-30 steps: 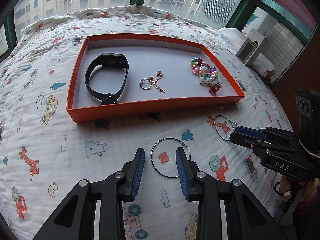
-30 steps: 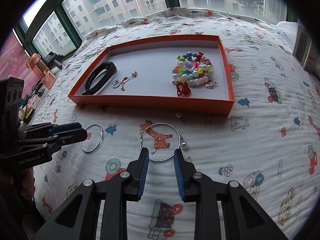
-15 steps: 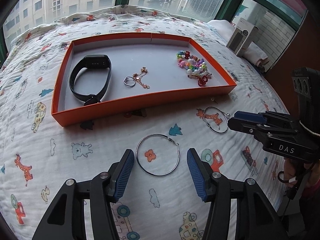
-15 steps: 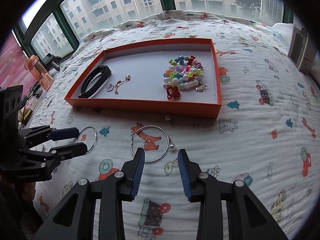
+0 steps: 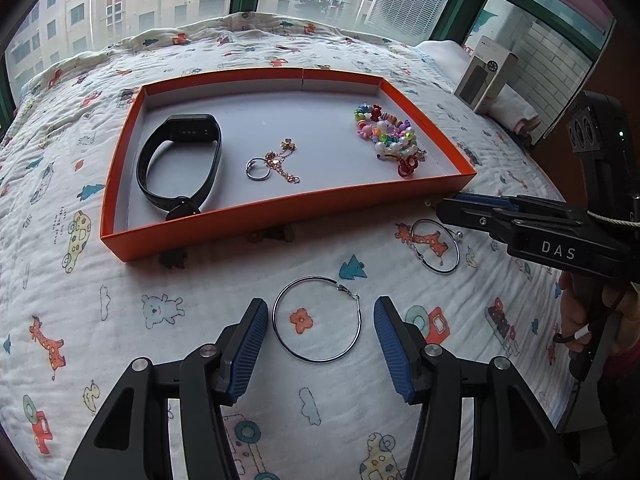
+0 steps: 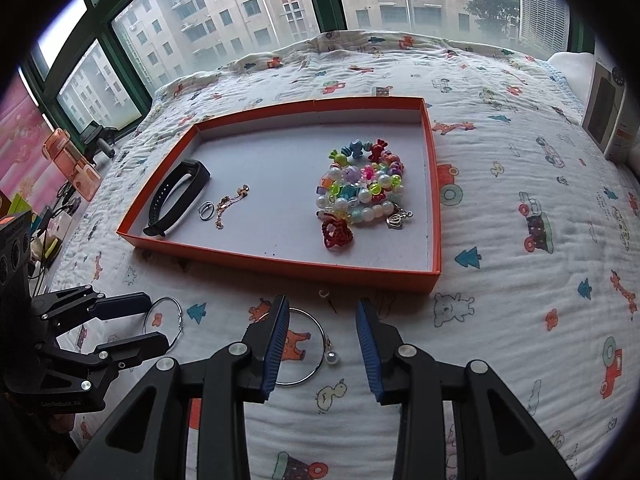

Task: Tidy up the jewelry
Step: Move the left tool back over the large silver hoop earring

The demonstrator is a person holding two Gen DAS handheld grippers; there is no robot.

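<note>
An orange tray [image 5: 280,209] [image 6: 280,261] lies on the quilt and holds a black wristband [image 5: 180,168] [image 6: 176,196], a silver ring [image 5: 257,169], a gold chain [image 5: 284,162] and bead bracelets [image 5: 388,136] [image 6: 360,192]. Two silver hoop earrings lie on the quilt in front of it. My left gripper [image 5: 318,342] is open and straddles the left hoop [image 5: 317,325] [image 6: 164,322]. My right gripper [image 6: 322,344] is open over the right hoop [image 6: 310,354] [image 5: 436,250], whose pearl end [image 6: 332,357] lies between the fingers. A small stud [image 6: 325,294] lies near the tray.
The bed is covered with a cartoon-print quilt [image 5: 120,320]. A grey box [image 5: 486,76] stands at the right edge by the window. An orange case [image 6: 74,160] and clutter sit left of the bed. Windows lie behind.
Both grippers have opened wider. The left one has moved in so its fingers flank the left hoop; the right one has advanced over the right hoop toward the tray.
</note>
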